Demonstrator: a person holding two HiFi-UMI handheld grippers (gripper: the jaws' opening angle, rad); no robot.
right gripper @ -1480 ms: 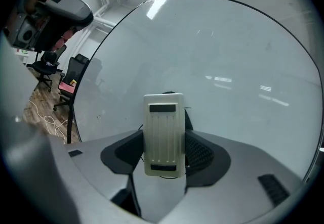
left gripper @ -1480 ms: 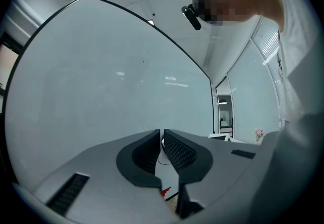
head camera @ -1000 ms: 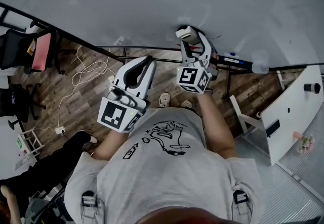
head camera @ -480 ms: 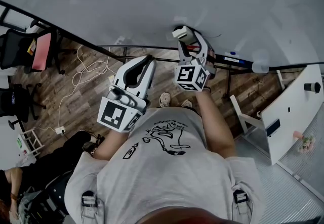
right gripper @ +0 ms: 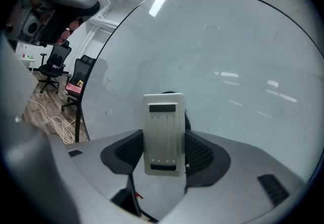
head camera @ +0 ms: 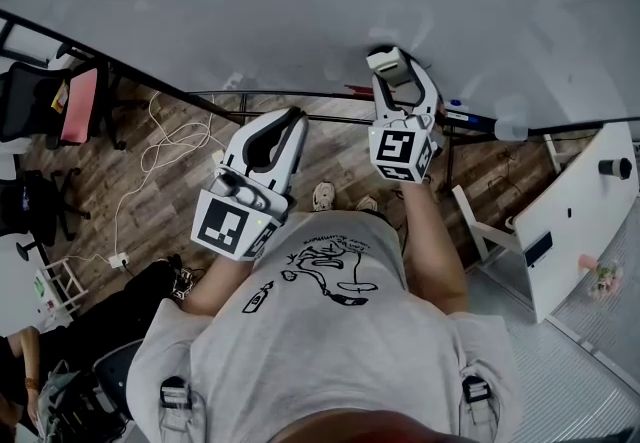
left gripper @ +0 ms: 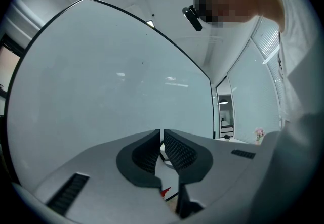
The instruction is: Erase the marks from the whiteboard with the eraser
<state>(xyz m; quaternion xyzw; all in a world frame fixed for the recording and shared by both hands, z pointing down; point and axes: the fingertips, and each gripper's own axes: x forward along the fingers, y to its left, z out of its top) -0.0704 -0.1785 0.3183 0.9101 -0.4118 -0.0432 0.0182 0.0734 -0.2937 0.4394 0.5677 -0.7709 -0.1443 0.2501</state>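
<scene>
While your right gripper clamps the eraser against the whiteboard at twelve o'clock, your left gripper — jaws all but together, empty — hangs at its eight o'clock.

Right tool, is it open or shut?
Shut: the right tool clamps the eraser between its jaws, seen in the right gripper view.

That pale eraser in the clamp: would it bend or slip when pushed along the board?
The eraser looks like a hard plastic shell, so probably stiff. The right gripper clamps both sides with textured pads, so slipping seems unlikely. The glossy whiteboard should let it glide easily.
</scene>
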